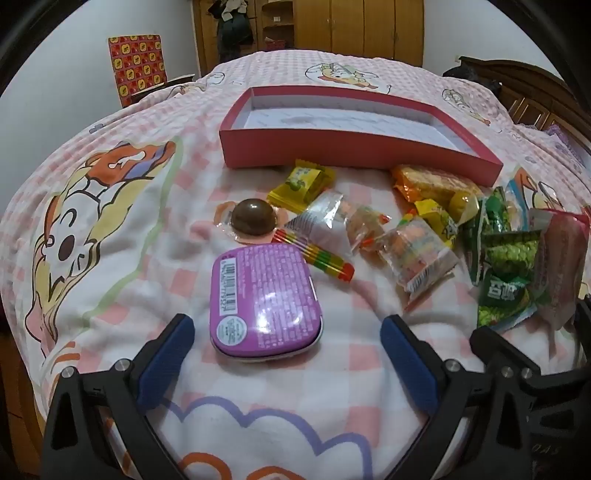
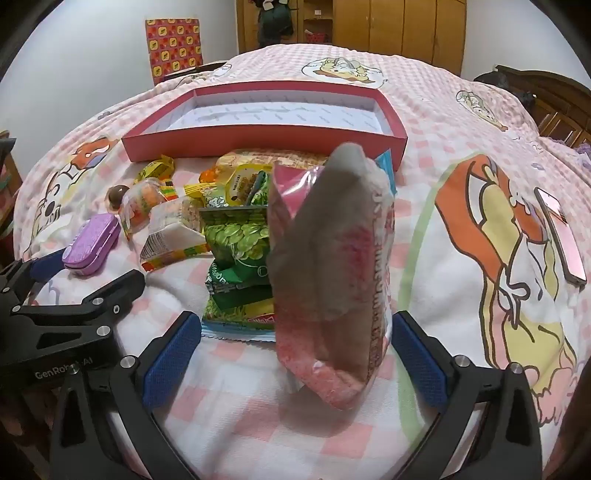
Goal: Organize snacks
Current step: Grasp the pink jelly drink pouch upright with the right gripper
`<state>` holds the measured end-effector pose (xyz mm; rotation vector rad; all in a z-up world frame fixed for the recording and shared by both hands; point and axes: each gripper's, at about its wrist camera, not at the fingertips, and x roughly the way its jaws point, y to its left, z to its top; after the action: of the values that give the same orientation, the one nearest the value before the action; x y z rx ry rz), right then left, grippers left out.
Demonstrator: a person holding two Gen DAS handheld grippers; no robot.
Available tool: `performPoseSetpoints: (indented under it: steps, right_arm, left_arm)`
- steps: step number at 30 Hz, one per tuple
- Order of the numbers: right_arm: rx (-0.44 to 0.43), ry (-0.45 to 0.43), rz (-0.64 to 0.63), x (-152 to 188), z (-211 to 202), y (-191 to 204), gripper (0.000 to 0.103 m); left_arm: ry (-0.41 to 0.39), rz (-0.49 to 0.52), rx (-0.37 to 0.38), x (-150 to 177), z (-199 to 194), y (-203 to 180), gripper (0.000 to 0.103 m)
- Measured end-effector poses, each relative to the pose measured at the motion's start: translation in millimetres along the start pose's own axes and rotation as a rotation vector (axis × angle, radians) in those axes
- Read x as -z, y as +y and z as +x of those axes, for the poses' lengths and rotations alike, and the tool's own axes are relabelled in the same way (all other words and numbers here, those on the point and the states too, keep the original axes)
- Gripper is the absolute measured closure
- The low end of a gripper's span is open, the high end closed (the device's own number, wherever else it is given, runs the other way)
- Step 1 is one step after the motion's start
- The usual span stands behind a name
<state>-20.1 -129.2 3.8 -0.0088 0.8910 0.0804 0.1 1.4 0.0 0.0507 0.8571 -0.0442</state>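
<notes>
A purple tin (image 1: pixel 264 301) lies on the bed just ahead of my open left gripper (image 1: pixel 286 341), between the blue pads without touching them. A brown chocolate ball (image 1: pixel 253 217), yellow packets (image 1: pixel 301 184), clear candy bags (image 1: pixel 415 251) and green pea packets (image 1: pixel 506 266) lie scattered before an empty red box (image 1: pixel 354 147). My right gripper (image 2: pixel 295 347) is open around a tall pink snack bag (image 2: pixel 332 273) that stands between its pads; contact is not visible. The red box (image 2: pixel 266 142) and the tin (image 2: pixel 92 243) also show in the right wrist view.
A pink phone (image 2: pixel 561 236) lies on the bedspread at the right. The left gripper's body (image 2: pixel 55 306) sits at the lower left of the right wrist view. A wooden wardrobe (image 1: pixel 362 26) and a patterned chair (image 1: pixel 138 66) stand behind the bed.
</notes>
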Motion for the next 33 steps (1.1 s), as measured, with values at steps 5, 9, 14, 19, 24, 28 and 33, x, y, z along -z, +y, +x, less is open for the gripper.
performPoseSetpoints:
  steps: [5,9,14,19,24,28,33]
  right_arm:
    - [0.004,-0.012,-0.004,-0.4,0.8,-0.2,0.000]
    - [0.005,-0.015,0.000,-0.2,1.3,-0.4,0.000]
    - [0.007,-0.016,0.000,1.8,0.3,1.2,0.000]
    - [0.008,-0.017,0.001,0.9,0.1,-0.9,0.000]
    - [0.007,-0.020,0.000,1.4,0.4,-1.3,0.000]
    - [0.008,-0.020,0.002,1.1,0.9,-1.2,0.000]
    - [0.007,-0.021,0.002,1.2,1.0,-1.0,0.000]
  left_arm:
    - [-0.004,0.007,-0.013,-0.1,-0.3,-0.6,0.000]
    - [-0.003,0.004,-0.012,0.2,0.7,4.8,0.000]
    - [-0.002,0.003,-0.011,0.5,1.1,4.7,0.000]
    - [-0.003,0.001,-0.007,2.9,-2.8,4.3,0.000]
    - [-0.003,-0.007,0.000,4.3,0.7,3.2,0.000]
    - [-0.003,-0.009,0.004,4.3,2.1,4.0,0.000]
    - [-0.004,-0.010,0.008,3.9,3.3,4.0,0.000]
